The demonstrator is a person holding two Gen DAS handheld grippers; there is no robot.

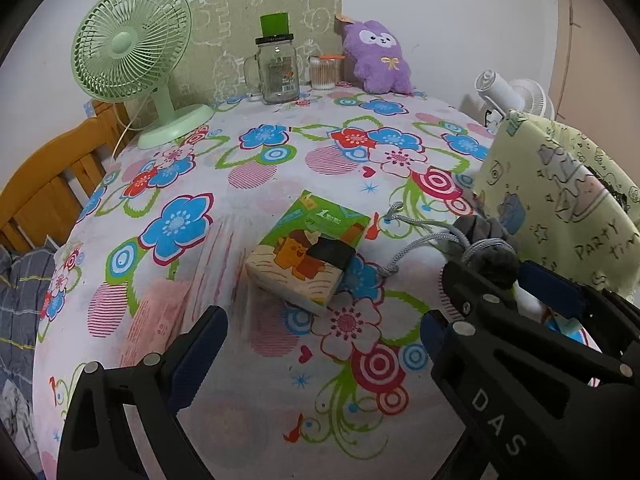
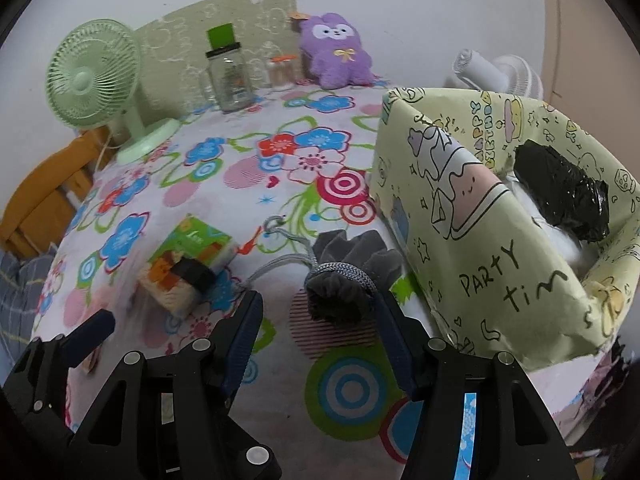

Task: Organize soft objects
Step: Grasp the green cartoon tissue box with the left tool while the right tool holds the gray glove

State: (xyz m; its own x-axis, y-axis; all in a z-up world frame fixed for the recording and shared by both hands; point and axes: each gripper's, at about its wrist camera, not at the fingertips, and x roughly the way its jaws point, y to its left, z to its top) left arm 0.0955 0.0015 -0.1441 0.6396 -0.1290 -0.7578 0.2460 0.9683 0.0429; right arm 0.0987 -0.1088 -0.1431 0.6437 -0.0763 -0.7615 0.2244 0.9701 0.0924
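Right gripper (image 2: pixel 320 316) is spread around the grey pouch (image 2: pixel 344 280), not yet clamped; left gripper (image 1: pixel 324 344) is open; black bundle (image 2: pixel 560 200) is already boxed (image 2: pixel 460 208), tissue pack (image 2: pixel 188 264) is left.

A green fan (image 1: pixel 132 46) stands at the table's back left. A glass jar (image 1: pixel 278 68) and swab jar (image 1: pixel 324 72) stand beside it.

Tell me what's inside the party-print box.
The party-print box holds a crumpled black plastic bundle lying on something white and fluffy. Anything beneath these is hidden by them and by the box walls.
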